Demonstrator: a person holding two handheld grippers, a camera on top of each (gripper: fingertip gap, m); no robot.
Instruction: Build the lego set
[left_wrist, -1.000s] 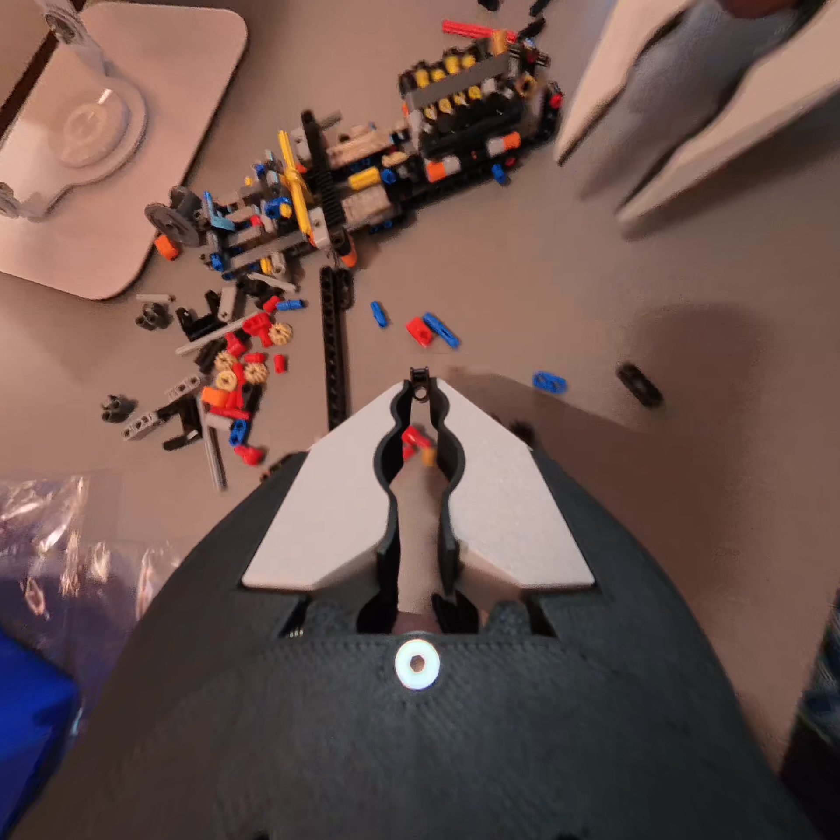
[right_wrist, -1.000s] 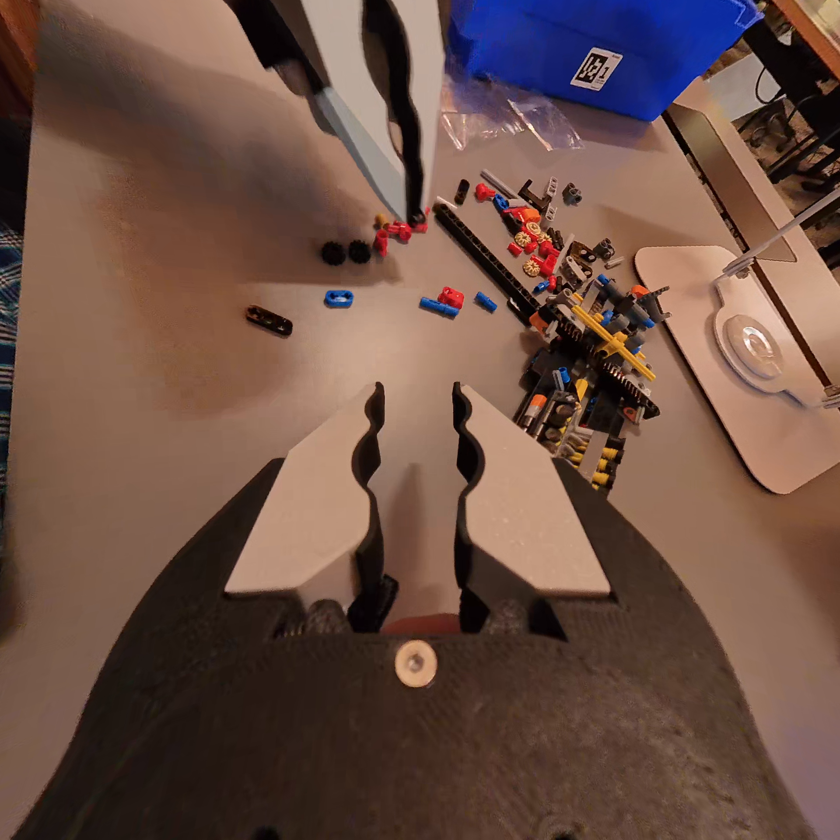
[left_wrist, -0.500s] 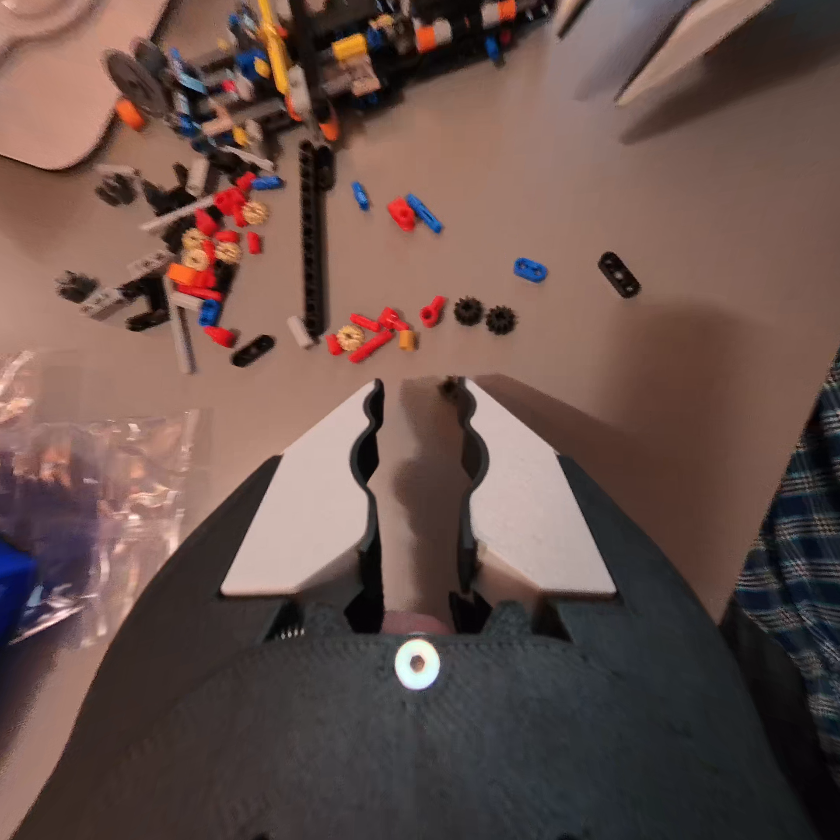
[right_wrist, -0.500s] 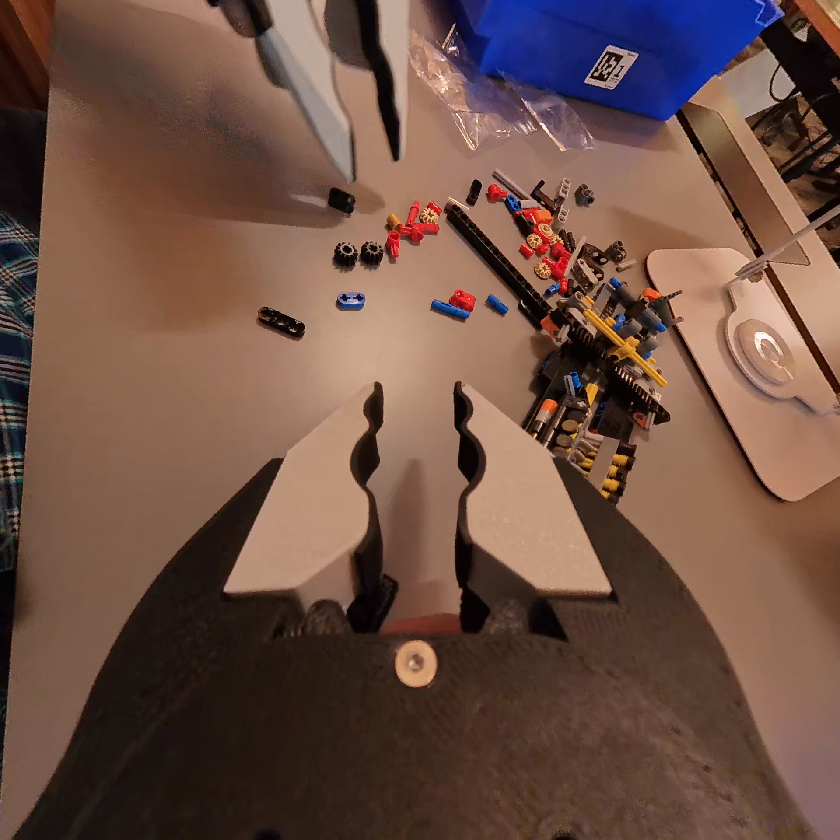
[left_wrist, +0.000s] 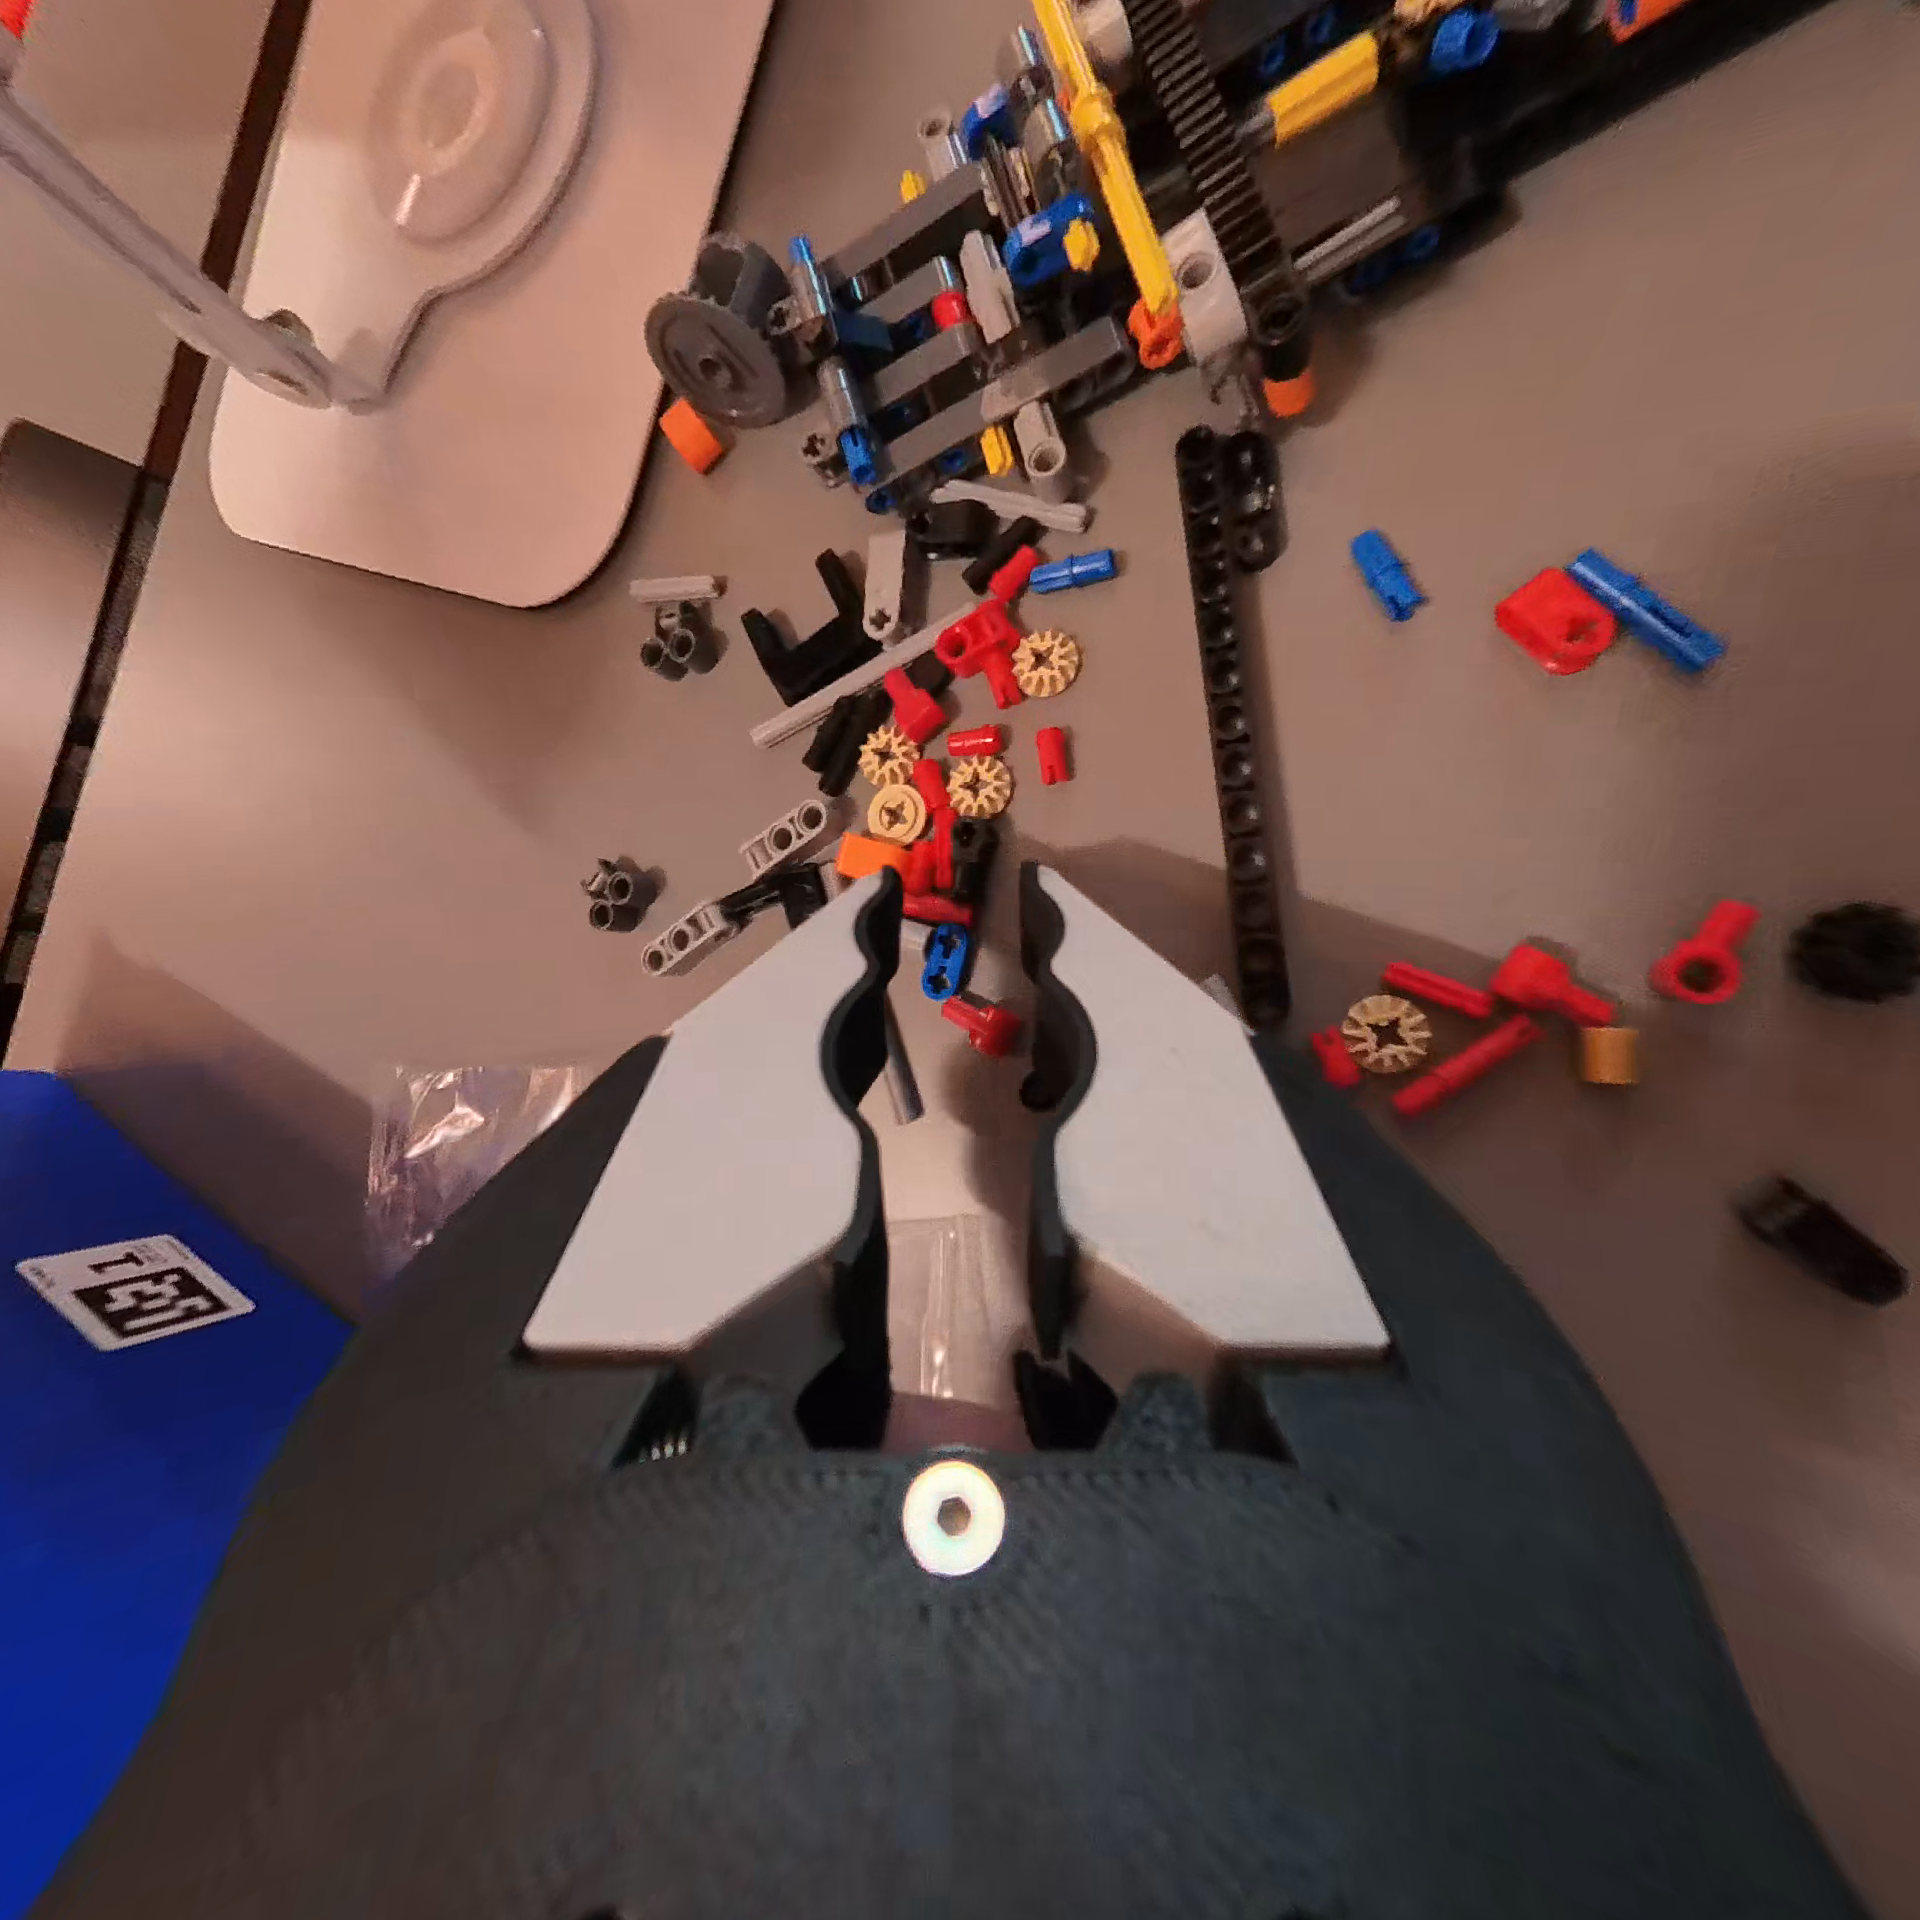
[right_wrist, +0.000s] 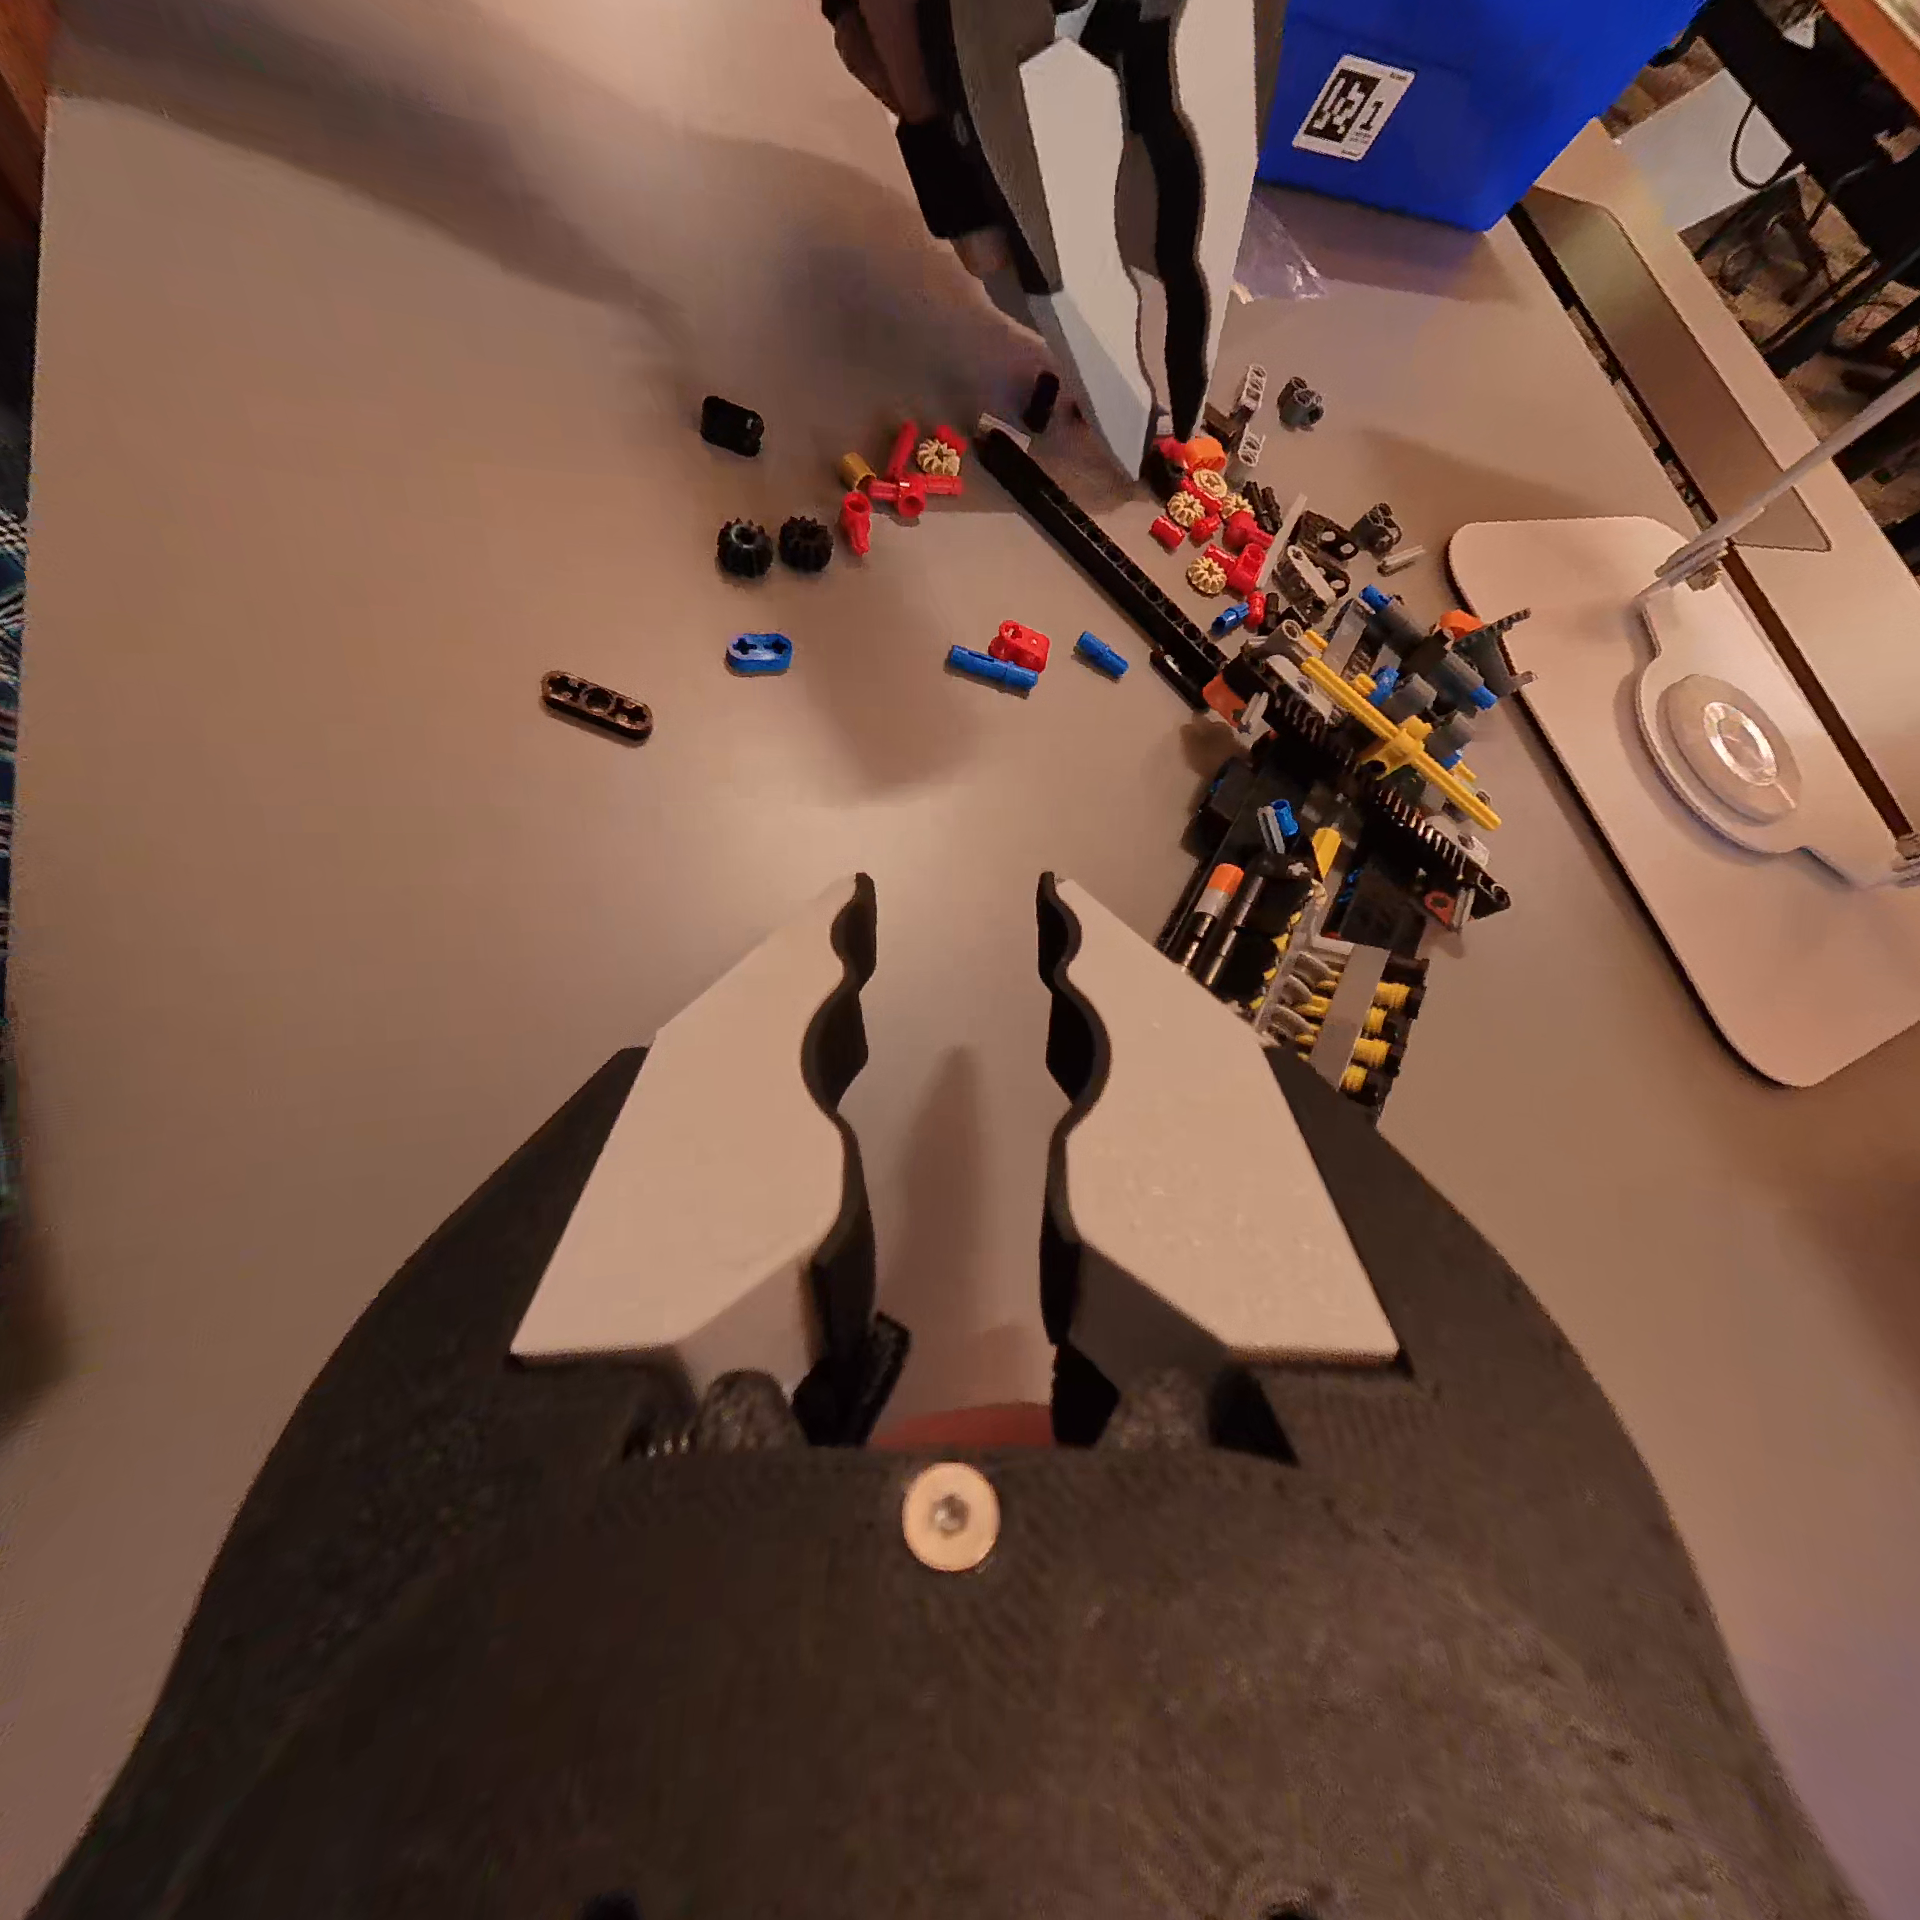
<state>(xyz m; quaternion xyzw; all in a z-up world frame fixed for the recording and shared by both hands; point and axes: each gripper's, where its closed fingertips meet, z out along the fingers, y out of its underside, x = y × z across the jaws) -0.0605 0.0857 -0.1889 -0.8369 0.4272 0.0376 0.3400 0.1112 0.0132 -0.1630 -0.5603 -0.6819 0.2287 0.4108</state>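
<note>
My left gripper (left_wrist: 958, 883) is open and low over a pile of small loose parts (left_wrist: 935, 769): red pins, tan gears, grey and black connectors. A blue connector (left_wrist: 945, 956), a red pin (left_wrist: 982, 1023) and a grey axle (left_wrist: 899, 1070) lie between its fingers, and nothing is gripped. It also shows in the right wrist view (right_wrist: 1162, 447), tips down at that pile. The partly built model (left_wrist: 1039, 260) (right_wrist: 1351, 810) lies beyond the pile. My right gripper (right_wrist: 953, 894) is open and empty above bare table beside the model.
A long black beam (left_wrist: 1231, 727) (right_wrist: 1101, 561) lies by the pile. Two black gears (right_wrist: 774, 545), a blue link (right_wrist: 758, 651), a black link (right_wrist: 595, 707) and a small black piece (right_wrist: 730, 424) lie scattered. A blue bin (left_wrist: 125, 1351), a plastic bag (left_wrist: 447, 1122) and a white stand base (left_wrist: 447, 260) border the area. Left tips to right tips: about 20 cm.
My left gripper opened and let go of a small black piece onto the table. It then moved over to the pile of parts near the blue bin. The right gripper has hardly moved.
</note>
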